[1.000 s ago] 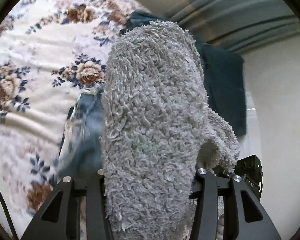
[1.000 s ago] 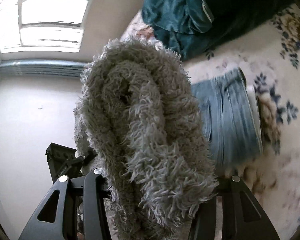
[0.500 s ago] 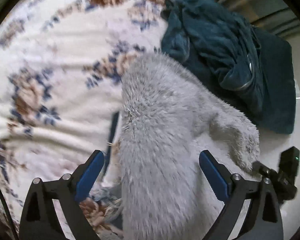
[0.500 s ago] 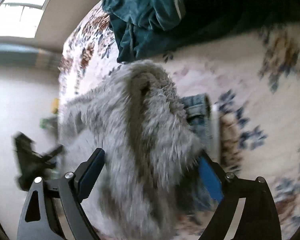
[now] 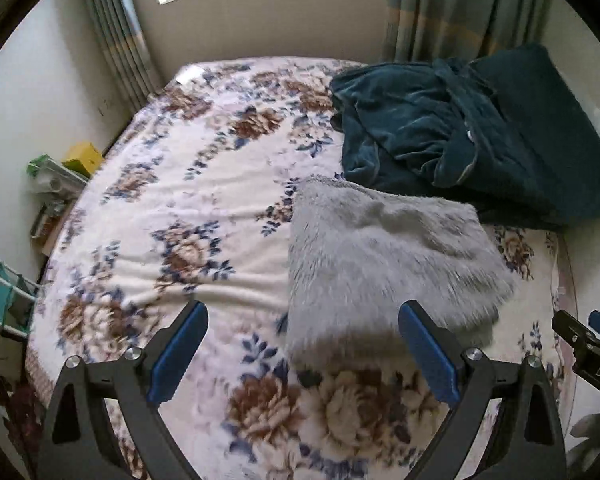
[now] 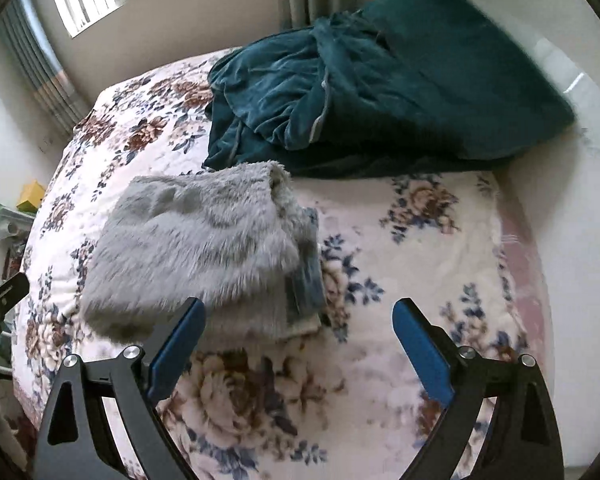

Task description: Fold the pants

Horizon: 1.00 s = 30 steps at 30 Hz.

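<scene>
Folded fluffy grey pants (image 5: pixel 384 256) on floral bedspread (image 5: pixel 188 184); both tongs empty.

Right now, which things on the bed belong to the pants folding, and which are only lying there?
For the job:
- grey fluffy pants, folded
- blue jeans, under them

Only lying about:
- dark green blanket
- yellow box beside the bed
</scene>
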{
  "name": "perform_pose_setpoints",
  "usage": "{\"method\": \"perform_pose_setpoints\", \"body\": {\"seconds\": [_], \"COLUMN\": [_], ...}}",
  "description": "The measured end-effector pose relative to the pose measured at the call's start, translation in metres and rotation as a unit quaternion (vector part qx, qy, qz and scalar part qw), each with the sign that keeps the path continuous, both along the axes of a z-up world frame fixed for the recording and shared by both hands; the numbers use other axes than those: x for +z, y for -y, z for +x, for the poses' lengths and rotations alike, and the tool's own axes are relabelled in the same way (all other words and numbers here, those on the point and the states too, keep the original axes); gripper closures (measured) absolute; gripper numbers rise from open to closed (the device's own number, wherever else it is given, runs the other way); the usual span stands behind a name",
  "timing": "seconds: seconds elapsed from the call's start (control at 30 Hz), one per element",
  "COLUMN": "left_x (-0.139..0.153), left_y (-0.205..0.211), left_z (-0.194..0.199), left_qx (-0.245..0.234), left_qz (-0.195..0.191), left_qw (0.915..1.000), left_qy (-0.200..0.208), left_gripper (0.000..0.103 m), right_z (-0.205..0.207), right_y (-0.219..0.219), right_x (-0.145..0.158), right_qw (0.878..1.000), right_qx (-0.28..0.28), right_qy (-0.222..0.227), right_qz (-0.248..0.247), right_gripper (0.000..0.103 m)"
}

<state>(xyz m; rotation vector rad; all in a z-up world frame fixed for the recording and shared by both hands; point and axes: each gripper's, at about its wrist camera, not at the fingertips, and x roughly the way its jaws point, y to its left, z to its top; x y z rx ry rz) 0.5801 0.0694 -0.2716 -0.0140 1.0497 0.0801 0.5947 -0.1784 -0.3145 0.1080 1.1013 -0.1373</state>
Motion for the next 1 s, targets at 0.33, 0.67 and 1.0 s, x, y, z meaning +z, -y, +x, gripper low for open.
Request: {"method": "perform_pose_setpoints", "body": {"seconds": [0.33,0.67,1.0], "left_x": [0.084,0.159,0.22], "left_y": [-0.002,-0.025,-0.035], "left_z": [-0.134,-0.256,-0.347], "left_qx": [-0.035,-0.046,-0.033], "left_qz": [0.002,0.0,-0.007], "left_qw": [0.9985,0.9946,0.9899], "left_qy": [0.041,0.093,0.138], "left_gripper": [0.006,0.005,0.005], "right_z": [-0.168,-0.334,-0.446], "right_y": [-0.042,-0.083,-0.108], "right_x": [0.121,0.225,0.305], "right_qw": [0.998,0.992,0.984], "right_qx": [-0.008,-0.007,0.02], "right_qy": [0.061,0.123,0.171], "right_qz": [-0.021,-0.035,-0.036], "right_gripper": [0.006,0.006,0.006]}}
